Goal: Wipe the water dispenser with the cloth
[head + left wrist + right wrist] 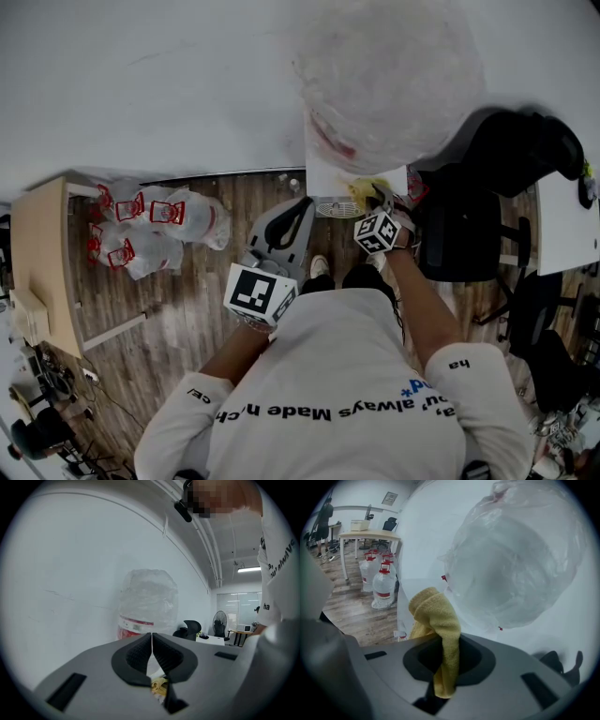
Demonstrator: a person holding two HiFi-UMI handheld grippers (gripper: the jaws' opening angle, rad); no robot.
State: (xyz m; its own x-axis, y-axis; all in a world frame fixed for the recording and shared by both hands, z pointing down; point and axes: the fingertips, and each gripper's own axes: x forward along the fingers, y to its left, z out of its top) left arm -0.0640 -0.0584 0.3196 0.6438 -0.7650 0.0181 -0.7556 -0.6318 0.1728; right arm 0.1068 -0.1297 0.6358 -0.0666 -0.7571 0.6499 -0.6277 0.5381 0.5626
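Observation:
The water dispenser (349,176) stands against the white wall, carrying a large plastic-wrapped bottle (389,75). My right gripper (380,197) is shut on a yellow cloth (367,191) at the dispenser's top front edge. In the right gripper view the cloth (436,616) sticks up out of the right gripper (449,644), just below the bottle (515,559). My left gripper (306,204) is shut and empty, held left of the dispenser and apart from it. In its own view the left gripper (151,637) points at the bottle (147,604), and a bit of cloth (159,685) shows below the jaws.
Several red-capped water jugs (155,225) sit on the wooden floor to the left, beside a wooden table (42,262). A black office chair (469,225) and a white desk (567,220) crowd the right side. A fan (219,623) stands farther off.

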